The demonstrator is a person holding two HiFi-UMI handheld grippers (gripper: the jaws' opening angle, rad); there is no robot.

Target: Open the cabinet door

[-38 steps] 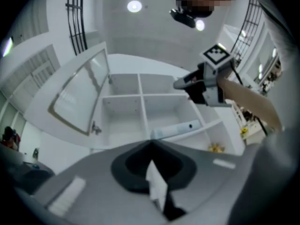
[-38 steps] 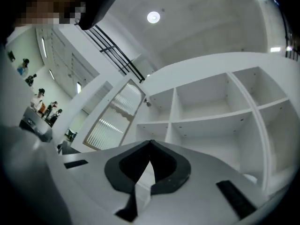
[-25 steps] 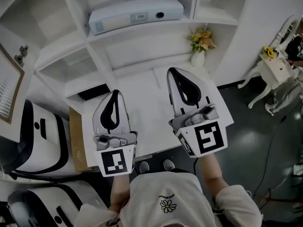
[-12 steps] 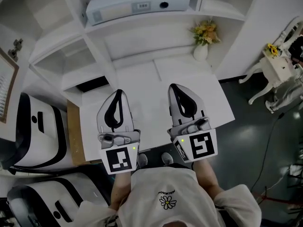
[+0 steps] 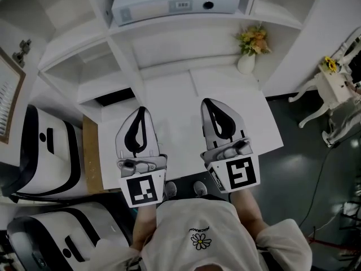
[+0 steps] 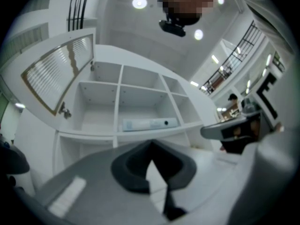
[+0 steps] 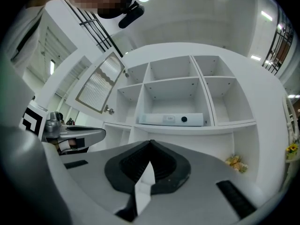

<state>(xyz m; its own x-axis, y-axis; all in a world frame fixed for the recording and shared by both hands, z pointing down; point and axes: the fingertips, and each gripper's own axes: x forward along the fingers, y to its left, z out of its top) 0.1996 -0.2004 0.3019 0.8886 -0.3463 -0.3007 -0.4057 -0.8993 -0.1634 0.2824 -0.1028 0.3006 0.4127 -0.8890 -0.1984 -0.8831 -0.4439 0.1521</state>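
The cabinet door (image 5: pixel 8 92), louvred with a wooden frame and a metal knob (image 5: pixel 23 48), stands swung open at the far left of the white shelf unit (image 5: pixel 121 66). It also shows in the left gripper view, door (image 6: pixel 58 76), and in the right gripper view, door (image 7: pixel 100 83). My left gripper (image 5: pixel 141 110) and right gripper (image 5: pixel 207 101) hover side by side over the white counter (image 5: pixel 175 95), well short of the door. Both are shut and hold nothing: left gripper (image 6: pixel 151 142), right gripper (image 7: pixel 151 142).
A long white device (image 5: pixel 175 4) lies on a middle shelf. A vase of yellow flowers (image 5: pixel 251 47) stands at the counter's back right. White-and-black machines (image 5: pixel 48 157) crowd the left side. A white chair and small table (image 5: pixel 330 83) stand on the dark floor at right.
Both grippers have sunk and drawn back toward the person, the right one more, so they now sit level with each other. Their jaws stayed shut.
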